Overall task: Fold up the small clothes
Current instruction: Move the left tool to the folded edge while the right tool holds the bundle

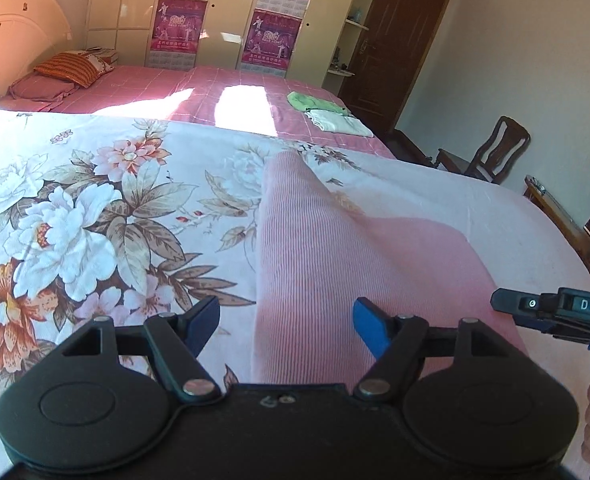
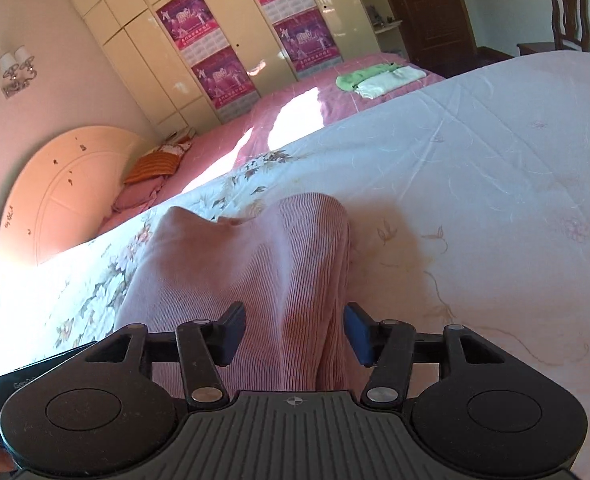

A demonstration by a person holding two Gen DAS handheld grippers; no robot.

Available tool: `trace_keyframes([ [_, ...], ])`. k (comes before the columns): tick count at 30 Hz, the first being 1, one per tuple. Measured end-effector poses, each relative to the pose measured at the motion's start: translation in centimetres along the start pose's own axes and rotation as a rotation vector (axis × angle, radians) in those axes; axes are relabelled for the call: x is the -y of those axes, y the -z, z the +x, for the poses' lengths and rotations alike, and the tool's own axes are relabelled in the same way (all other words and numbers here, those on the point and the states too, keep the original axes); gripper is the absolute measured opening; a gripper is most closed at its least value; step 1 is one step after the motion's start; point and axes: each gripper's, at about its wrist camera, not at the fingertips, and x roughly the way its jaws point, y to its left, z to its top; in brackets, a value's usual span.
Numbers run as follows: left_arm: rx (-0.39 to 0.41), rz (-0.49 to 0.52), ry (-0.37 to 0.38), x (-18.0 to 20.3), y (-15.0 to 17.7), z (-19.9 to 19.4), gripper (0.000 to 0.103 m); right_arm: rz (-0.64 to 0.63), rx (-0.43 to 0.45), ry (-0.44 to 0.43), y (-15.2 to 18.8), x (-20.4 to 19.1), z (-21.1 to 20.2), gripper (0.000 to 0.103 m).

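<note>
The left gripper and the right gripper both stand wide open, gripping nothing, over a pink ribbed garment lying on the floral quilt. Toward one o'clock, folded green and white clothes rest on the pink sheet.

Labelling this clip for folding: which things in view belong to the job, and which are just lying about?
Job:
pink ribbed garment
left gripper, open
right gripper, open
floral quilt underneath

Lying about:
green cloth
white cloth
orange striped pillow
wooden chair
</note>
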Motion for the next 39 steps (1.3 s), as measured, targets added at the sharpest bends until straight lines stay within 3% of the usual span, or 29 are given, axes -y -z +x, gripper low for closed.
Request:
trace_keyframes([
  [4,-0.017,-0.015,-0.011,0.0,-1.9,2.9,0.074,0.054,-0.01,-0.008,-2.6,0.9,2.8,0.05],
  [5,-0.022,-0.022,-0.015,-0.1,-2.3,3.6,0.074,0.052,-0.014,-0.005,-3.0,0.9,3.4,0.043],
  [6,-0.029,-0.031,-0.017,-0.3,-2.6,4.3,0.074,0.042,-0.016,0.004,-3.2,0.8,3.9,0.026],
  [7,-0.034,-0.039,-0.017,-0.4,-2.8,4.9,0.074,0.018,-0.008,0.022,-3.4,0.6,4.3,0.018],
  [12,-0.032,-0.068,-0.019,-1.4,-3.1,6.8,0.076,-0.152,0.094,0.056,-3.1,-1.3,4.3,0.015],
  [14,-0.023,-0.077,-0.019,-1.6,-2.8,7.1,0.079,-0.213,0.105,0.116,-2.4,-1.6,5.2,0.015],
  [16,-0.03,-0.083,-0.019,-1.6,-2.5,7.5,0.081,-0.212,0.017,0.163,-1.7,-0.4,7.6,0.015],
  [18,-0.032,-0.086,-0.021,-1.4,-2.5,7.0,0.08,-0.2,0.027,0.159,-1.5,-0.1,7.2,0.015],
  [23,0.059,-0.043,-0.023,-0.7,-4.4,5.2,0.076,-0.193,0.1,0.122,-3.1,-0.7,4.8,0.016],
  [27,-0.013,-0.03,-0.035,-0.4,-5.8,7.9,0.076,-0.213,0.142,0.144,-4.2,-2.0,4.7,0.017],
  [30,-0.054,-0.031,-0.062,-0.6,-5.8,9.6,0.076,-0.192,0.132,0.176,-4.3,-1.6,5.4,0.041],
  [35,-0.09,-0.068,-0.065,-1.4,-6.2,11.6,0.079,-0.264,0.123,0.126,-4.6,-3.2,6.6,0.04],
  [39,-0.089,-0.09,-0.108,-1.8,-7.1,12.7,0.078,-0.321,0.033,0.199,-4.0,-3.1,10.5,0.04],
])
